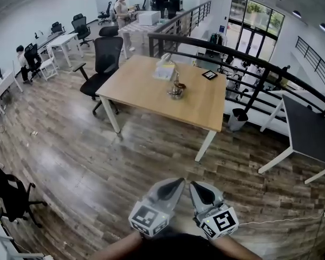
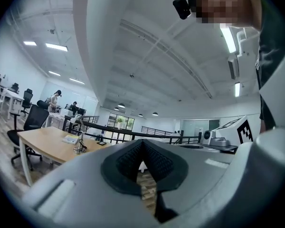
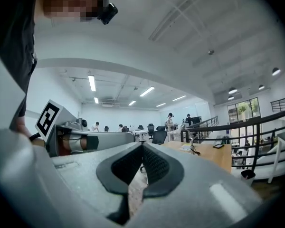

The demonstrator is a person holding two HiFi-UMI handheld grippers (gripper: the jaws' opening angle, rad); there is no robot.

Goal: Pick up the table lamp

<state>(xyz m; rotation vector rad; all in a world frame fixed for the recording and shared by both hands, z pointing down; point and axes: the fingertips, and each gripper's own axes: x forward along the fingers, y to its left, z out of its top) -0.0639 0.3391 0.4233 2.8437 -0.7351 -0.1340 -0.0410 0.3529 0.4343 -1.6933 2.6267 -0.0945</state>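
closest in the head view are the two tools at the bottom edge: the left tool (image 1: 177, 183) and the right tool (image 1: 195, 187) are held side by side over the plank floor (image 1: 86, 161). both point toward the wooden table (image 1: 135, 93) and are well apart from it. the table lamp (image 1: 176, 86) stands upright on the table, near its middle. a stack of paper (image 1: 163, 71) lies just beside the lamp, and a small dark tablet (image 1: 209, 75) lies nearer the table's far edge. a black office chair (image 1: 104, 58) stands at the table's left end.

left gripper view: the left tool's jaws are pressed together at the tips, with nothing between them. the table shows off to the left with the lamp on it, well apart from the tool.

right gripper view: the right tool's jaws are likewise pressed together and empty. the table lies to the right, and the lamp shows small on its top, far from the tool.
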